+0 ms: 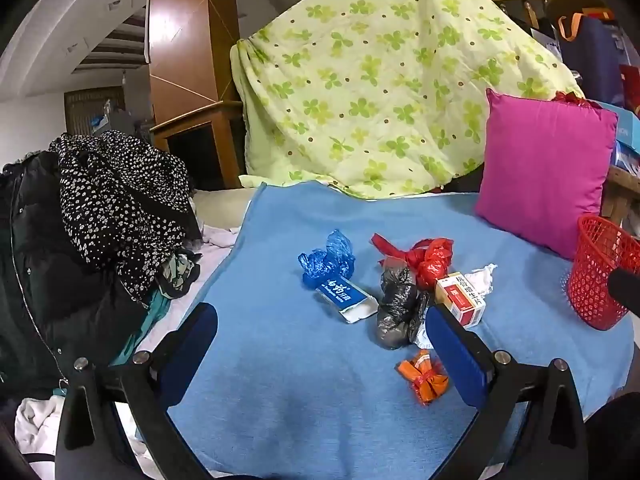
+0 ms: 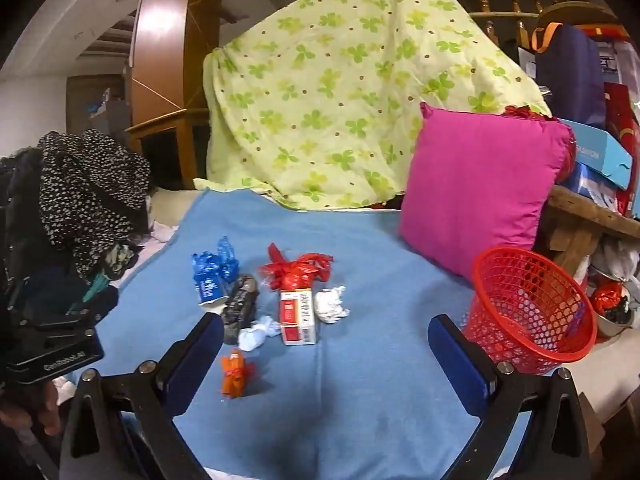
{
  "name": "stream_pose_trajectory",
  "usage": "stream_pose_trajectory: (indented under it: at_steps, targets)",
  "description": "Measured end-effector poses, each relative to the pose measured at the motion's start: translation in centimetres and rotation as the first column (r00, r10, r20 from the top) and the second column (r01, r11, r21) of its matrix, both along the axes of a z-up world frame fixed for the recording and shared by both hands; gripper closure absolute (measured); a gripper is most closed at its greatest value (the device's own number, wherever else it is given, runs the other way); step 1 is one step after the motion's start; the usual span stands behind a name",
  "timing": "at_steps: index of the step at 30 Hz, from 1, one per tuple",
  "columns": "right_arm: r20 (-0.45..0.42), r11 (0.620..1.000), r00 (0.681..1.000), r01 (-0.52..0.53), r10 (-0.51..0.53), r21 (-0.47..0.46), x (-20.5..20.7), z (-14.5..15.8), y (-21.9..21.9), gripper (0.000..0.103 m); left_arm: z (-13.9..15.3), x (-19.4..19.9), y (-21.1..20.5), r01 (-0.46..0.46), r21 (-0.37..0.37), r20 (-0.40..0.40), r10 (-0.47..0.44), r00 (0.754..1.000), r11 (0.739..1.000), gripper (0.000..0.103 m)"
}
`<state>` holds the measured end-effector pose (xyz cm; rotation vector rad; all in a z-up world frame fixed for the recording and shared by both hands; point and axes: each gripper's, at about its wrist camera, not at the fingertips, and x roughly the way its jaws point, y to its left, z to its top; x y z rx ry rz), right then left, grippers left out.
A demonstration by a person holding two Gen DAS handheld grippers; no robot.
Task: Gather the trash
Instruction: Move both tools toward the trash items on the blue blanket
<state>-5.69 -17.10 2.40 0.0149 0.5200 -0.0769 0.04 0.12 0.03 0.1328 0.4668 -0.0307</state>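
Blue blanket [image 1: 304, 360] carries the whole trash pile, clustered mid-blanket. Landmark: red basket [image 2: 532, 312], upright on the blanket's right edge, just below the pink pillow [image 2: 480, 188]. Well left of the basket: pill box [image 2: 298, 316] standing on end, white paper wad [image 2: 330, 304] just beside it on the basket side, red bag [image 2: 296, 272] behind it. Further from the basket: small white wad [image 2: 258, 334], black bag [image 2: 240, 308], blue bag [image 2: 214, 264] with a blue-white carton [image 1: 346, 300] touching it. Orange wrapper [image 2: 236, 372] sits nearest the camera, apart from the rest. Left gripper [image 1: 320, 360]: jaws wide apart, nothing between the pads, hovering over bare blanket short of the pile. Right gripper [image 2: 326, 364]: same, jaws wide apart, empty, its right finger just beside the basket in view. Clothes heap [image 1: 100, 220] lies off the blanket, on the side farthest from the basket.
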Motion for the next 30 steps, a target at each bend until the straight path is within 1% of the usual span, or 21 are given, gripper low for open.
stream_pose_trajectory:
  at_steps: [9,16,20,22,26,27,30]
  targets:
    - [-0.064,1.0,0.998,-0.015,0.015,0.002,1.4,-1.4,1.9,0.0,-0.7,0.6,0.4,-0.035,0.007,-0.005,0.035,0.999,0.999,0.0]
    - [-0.083,1.0,0.996,-0.024,0.022,-0.015,1.8,-1.9,2.7,0.0,-1.1,1.1,1.7,-0.047,-0.008,-0.031,0.047,0.998,0.999,0.0]
    - [-0.089,1.0,0.996,-0.024,0.023,-0.011,1.8,-1.9,2.9,0.0,-1.4,1.2,1.7,-0.045,0.01,-0.054,0.046,0.997,0.999,0.0]
    - [-0.092,1.0,0.996,-0.023,0.022,-0.012,1.9,-1.9,3.0,0.0,-1.5,1.2,1.7,-0.044,0.016,-0.049,0.044,0.998,0.999,0.0]
    - [-0.1,1.0,0.995,-0.013,0.011,-0.021,2.1,-1.9,3.1,0.0,-1.6,1.2,1.7,-0.043,0.0,-0.038,0.043,0.998,0.999,0.0]
    - [-0.1,1.0,0.995,-0.013,0.011,-0.02,2.1,-1.9,3.1,0.0,-1.7,1.2,1.7,-0.043,0.01,-0.033,0.044,0.998,0.999,0.0]
    - [-0.101,1.0,0.995,-0.01,0.008,-0.026,2.2,-2.0,3.2,0.0,-1.8,1.1,1.6,-0.045,0.008,-0.027,0.045,0.999,0.999,0.0]
